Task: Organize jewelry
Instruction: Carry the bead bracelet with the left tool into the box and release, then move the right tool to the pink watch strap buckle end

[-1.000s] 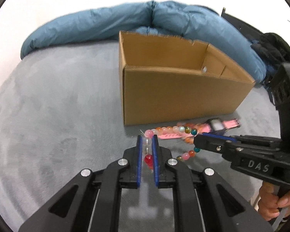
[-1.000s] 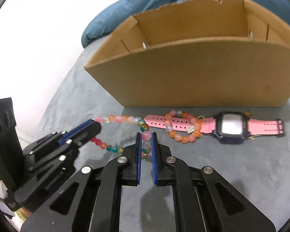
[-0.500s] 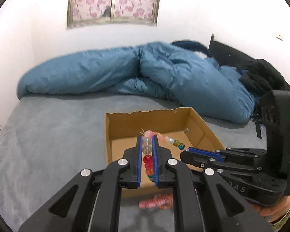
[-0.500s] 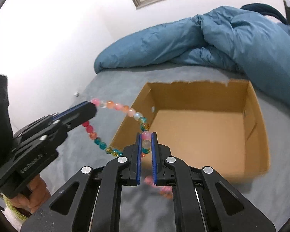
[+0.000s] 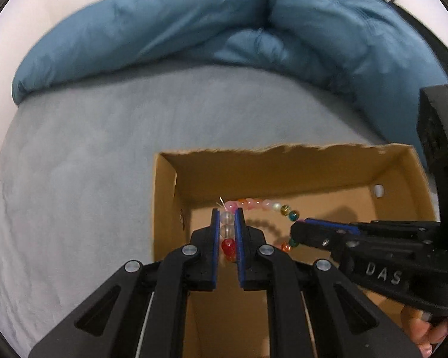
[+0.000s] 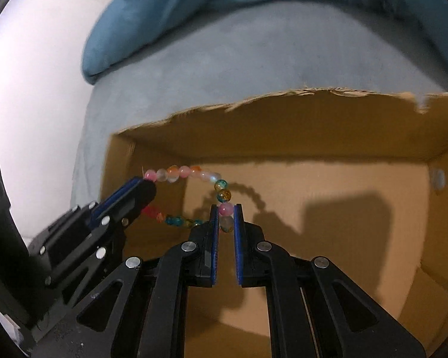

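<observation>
In the left wrist view, the left tool (image 5: 227,219) is seen pinched narrow on a beaded bracelet (image 5: 265,204), with two clear beads and a red one caught between its blue pads. From there the strand is carried in an arc of pink, orange, white, amber and teal beads over to the right tool (image 5: 297,229), whose tip is closed on the far end of the loop. The bracelet is held in the air above the open cardboard box (image 5: 283,161), and its shadow is cast on the box's inner wall. The box is set on a grey bed (image 5: 89,164), and a blue duvet (image 5: 194,21) is heaped along the far side. Part of a hand (image 5: 427,331) is seen under the right tool's body at the lower right edge.

In the right wrist view, the right tool (image 6: 226,217) is shown clamped narrow on a pink bead and a paler one below it. The strand is looped out to the left, where the left tool (image 6: 146,186) is closed on the other end; an upper run of pale beads and a lower run of red, orange and teal beads are stretched between the two. The box floor is filled with shadow below, and it appears to hold nothing else, though the picture is somewhat blurred.
</observation>
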Available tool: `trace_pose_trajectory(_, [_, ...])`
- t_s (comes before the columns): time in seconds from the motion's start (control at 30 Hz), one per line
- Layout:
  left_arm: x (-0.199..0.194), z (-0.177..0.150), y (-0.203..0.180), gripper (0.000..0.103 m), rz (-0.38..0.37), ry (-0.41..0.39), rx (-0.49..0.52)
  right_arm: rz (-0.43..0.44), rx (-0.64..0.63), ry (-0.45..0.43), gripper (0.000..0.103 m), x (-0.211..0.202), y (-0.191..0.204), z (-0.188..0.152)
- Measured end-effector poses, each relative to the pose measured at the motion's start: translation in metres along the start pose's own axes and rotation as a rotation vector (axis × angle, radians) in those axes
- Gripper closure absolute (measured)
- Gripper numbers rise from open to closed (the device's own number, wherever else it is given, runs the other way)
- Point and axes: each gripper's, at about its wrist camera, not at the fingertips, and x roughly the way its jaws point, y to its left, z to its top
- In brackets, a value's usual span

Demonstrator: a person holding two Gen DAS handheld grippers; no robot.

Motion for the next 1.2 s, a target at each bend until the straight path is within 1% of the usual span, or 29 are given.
trace_pose_trajectory(0.13, [0.011,0.006,-0.009,0.094,0.074,0.004,0.058,-0.012,0.018,0.031,0.095,0.019,-0.001,0.008])
trace_pose_trajectory(0.2, [0.010,0.005,-0.012,0.093,0.091,0.010,0.063,-0.024,0.018,0.039,0.094,0.026,-0.001,0.009])
trace_pose_trajectory(0.23, [0.008,0.004,-0.013,0.093,0.091,0.009,0.065,-0.029,0.019,0.039,0.092,0.027,0.000,0.009])
trace_pose_trajectory(0.3, [0.006,0.004,-0.016,0.093,0.104,0.008,0.075,-0.034,0.020,0.037,0.091,0.029,0.000,0.007])
trace_pose_trajectory(0.37, [0.004,0.003,-0.019,0.085,0.124,0.003,0.092,-0.043,0.024,0.031,0.086,0.030,-0.002,0.004])
trace_pose_trajectory(0.4, [0.002,0.001,-0.020,0.084,0.139,-0.005,0.099,-0.049,0.025,0.030,0.078,0.030,-0.003,0.003])
trace_pose_trajectory(0.43, [-0.002,0.000,-0.021,0.081,0.150,-0.015,0.104,-0.058,0.028,0.028,0.074,0.028,-0.006,0.003])
trace_pose_trajectory(0.57, [-0.021,-0.004,-0.023,0.073,0.145,-0.065,0.111,-0.083,-0.004,-0.015,0.073,0.007,0.000,-0.009])
trace_pose_trajectory(0.63, [-0.047,-0.010,-0.022,0.069,0.142,-0.120,0.113,-0.076,-0.030,-0.049,0.072,-0.010,0.005,-0.019])
trace_pose_trajectory(0.73, [-0.089,-0.027,-0.020,0.065,0.126,-0.202,0.122,-0.047,-0.096,-0.125,0.070,-0.056,0.017,-0.052])
trace_pose_trajectory(0.77, [-0.104,-0.035,-0.019,0.064,0.124,-0.230,0.127,-0.038,-0.139,-0.164,0.070,-0.078,0.023,-0.070])
trace_pose_trajectory(0.83, [-0.137,-0.057,-0.015,0.062,0.119,-0.300,0.135,-0.033,-0.195,-0.217,0.067,-0.108,0.029,-0.091])
trace_pose_trajectory(0.87, [-0.151,-0.069,-0.012,0.062,0.115,-0.325,0.137,-0.025,-0.225,-0.251,0.067,-0.128,0.030,-0.114])
trace_pose_trajectory(0.9, [-0.167,-0.085,-0.008,0.061,0.103,-0.354,0.129,-0.016,-0.237,-0.270,0.066,-0.141,0.027,-0.130])
trace_pose_trajectory(0.93, [-0.177,-0.097,-0.004,0.061,0.092,-0.370,0.123,-0.007,-0.243,-0.287,0.066,-0.151,0.025,-0.140])
trace_pose_trajectory(1.0, [-0.194,-0.126,0.006,0.061,0.069,-0.394,0.102,0.001,-0.252,-0.321,0.066,-0.177,0.009,-0.179])
trace_pose_trajectory(1.07, [-0.201,-0.152,0.014,0.061,0.056,-0.402,0.081,-0.001,-0.243,-0.347,0.066,-0.186,-0.001,-0.204])
trace_pose_trajectory(1.1, [-0.202,-0.166,0.017,0.061,0.044,-0.404,0.071,-0.005,-0.231,-0.356,0.066,-0.190,-0.013,-0.221])
trace_pose_trajectory(1.17, [-0.200,-0.194,0.022,0.061,0.016,-0.411,0.048,-0.018,-0.184,-0.374,0.066,-0.189,-0.033,-0.248])
trace_pose_trajectory(1.2, [-0.199,-0.205,0.023,0.061,0.006,-0.414,0.039,-0.028,-0.163,-0.376,0.065,-0.184,-0.041,-0.254])
